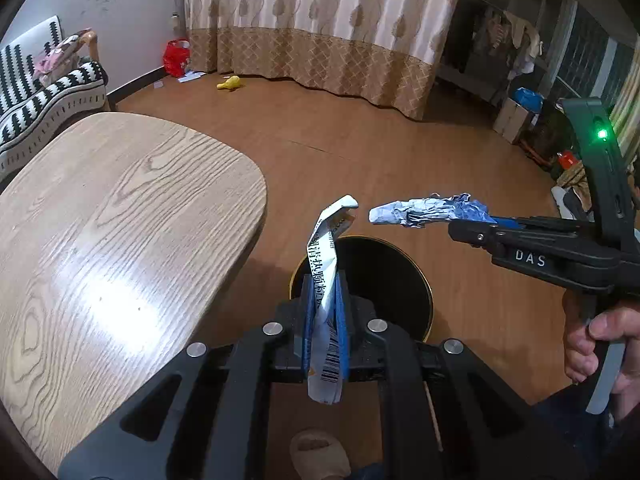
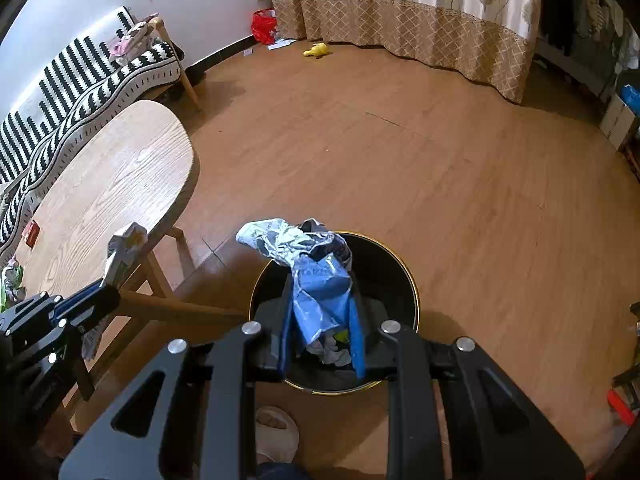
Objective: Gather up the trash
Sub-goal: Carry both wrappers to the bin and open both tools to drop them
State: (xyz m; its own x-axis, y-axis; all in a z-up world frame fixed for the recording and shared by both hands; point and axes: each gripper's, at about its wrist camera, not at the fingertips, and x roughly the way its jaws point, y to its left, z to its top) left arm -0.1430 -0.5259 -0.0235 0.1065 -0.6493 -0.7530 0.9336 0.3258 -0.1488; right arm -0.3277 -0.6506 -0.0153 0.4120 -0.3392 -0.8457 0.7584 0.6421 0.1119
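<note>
Clamping a white wrapper (image 1: 326, 280) and blue wrapper (image 2: 320, 292), both hand-held grippers hover above the bin (image 2: 400, 276) beside the table (image 1: 100, 220).

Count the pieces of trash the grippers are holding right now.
2. A white printed wrapper is pinched in the left gripper, and a crumpled blue wrapper in the right gripper; both hang over the black bin. Scraps hidden inside either wad cannot be ruled out.

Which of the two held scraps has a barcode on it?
The white wrapper in the left gripper; the right gripper's crumpled blue wrapper shows none.
</note>
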